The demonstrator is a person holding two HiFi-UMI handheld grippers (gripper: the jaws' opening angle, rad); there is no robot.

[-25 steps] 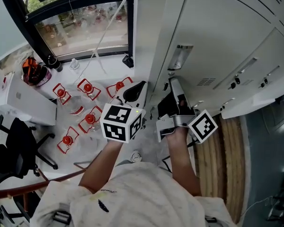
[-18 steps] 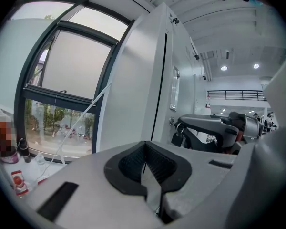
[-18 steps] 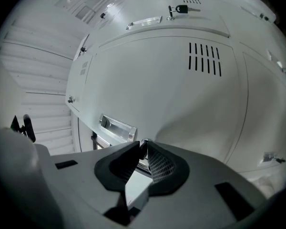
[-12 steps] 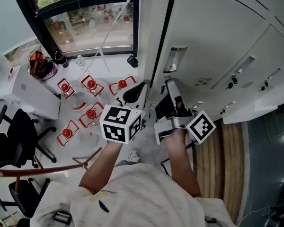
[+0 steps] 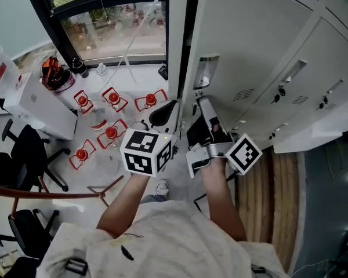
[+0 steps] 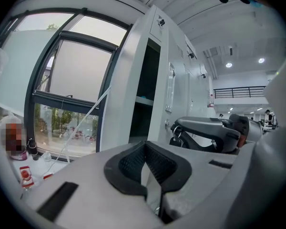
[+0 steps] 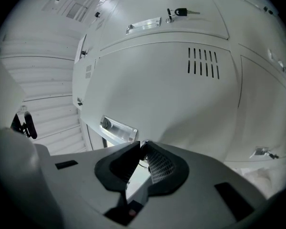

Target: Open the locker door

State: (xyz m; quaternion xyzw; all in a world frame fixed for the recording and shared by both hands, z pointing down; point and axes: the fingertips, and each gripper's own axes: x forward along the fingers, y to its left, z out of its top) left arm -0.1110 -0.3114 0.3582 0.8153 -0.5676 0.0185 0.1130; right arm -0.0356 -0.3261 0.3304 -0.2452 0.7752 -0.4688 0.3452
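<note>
Pale grey steel locker door (image 5: 249, 45) ajar, mid-pull. Right gripper (image 7: 140, 145) pinched on small metal key (image 6: 173, 133) in its lock; left gripper (image 6: 144, 146) closed, empty, just left of door. Next, likely: swing wider

Looks like an office workroom to me. There's a bank of white metal lockers (image 5: 261, 45), vent slots (image 7: 202, 61) cut in the doors, and a key (image 7: 181, 12) sitting in one lock. Right alongside is a big dark-framed window (image 5: 116, 30), with black office chairs (image 5: 20, 146) on casters. Further off there's a wide hall with ceiling lights (image 6: 229, 65) and a railing (image 6: 238, 92).
</note>
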